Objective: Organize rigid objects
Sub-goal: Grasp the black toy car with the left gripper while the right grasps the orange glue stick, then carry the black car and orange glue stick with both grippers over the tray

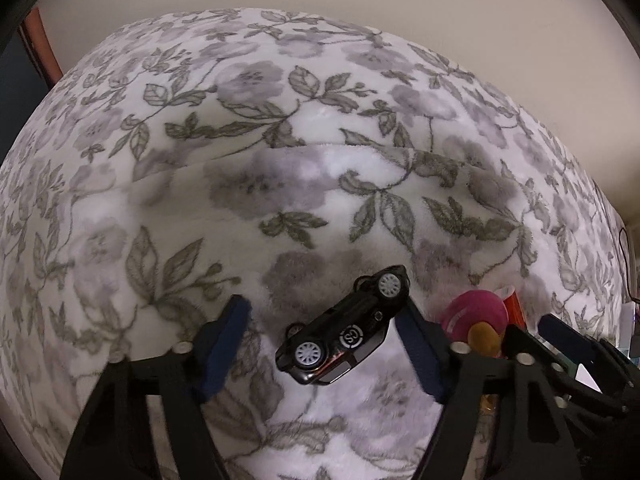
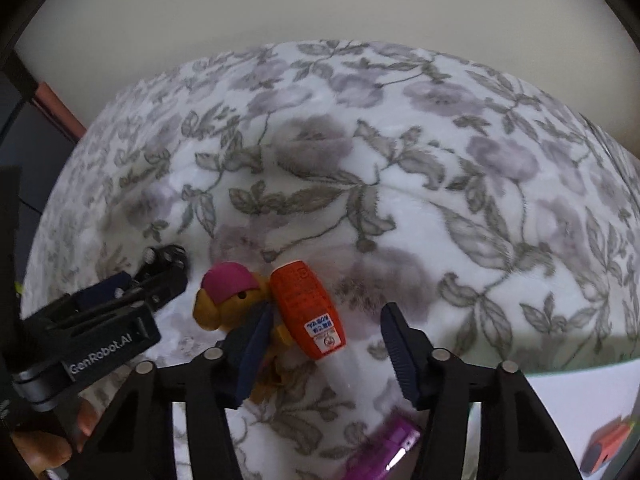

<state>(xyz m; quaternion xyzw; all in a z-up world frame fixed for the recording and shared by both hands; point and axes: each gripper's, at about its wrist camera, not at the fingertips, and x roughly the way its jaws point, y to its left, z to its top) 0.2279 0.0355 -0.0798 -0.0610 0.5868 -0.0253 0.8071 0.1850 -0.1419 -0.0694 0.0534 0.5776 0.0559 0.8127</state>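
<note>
A black toy car (image 1: 343, 330) lies tilted on the floral blanket (image 1: 280, 160), between the open fingers of my left gripper (image 1: 324, 344); it touches neither pad clearly. My right gripper (image 2: 324, 344) is open around an orange-labelled clear bottle (image 2: 306, 308) lying on the blanket. A brown toy bear with a pink cap (image 2: 228, 292) lies against the bottle, partly behind the right gripper's left finger. The bear (image 1: 476, 318) and the bottle (image 1: 511, 300) also show at the right in the left wrist view. The left gripper (image 2: 120, 300) shows at the left in the right wrist view.
A purple object (image 2: 384, 448) lies low between the right gripper's fingers. An orange and grey object (image 2: 604, 444) sits on a white surface at the lower right. A beige wall stands behind the blanket. Dark furniture stands at the far left.
</note>
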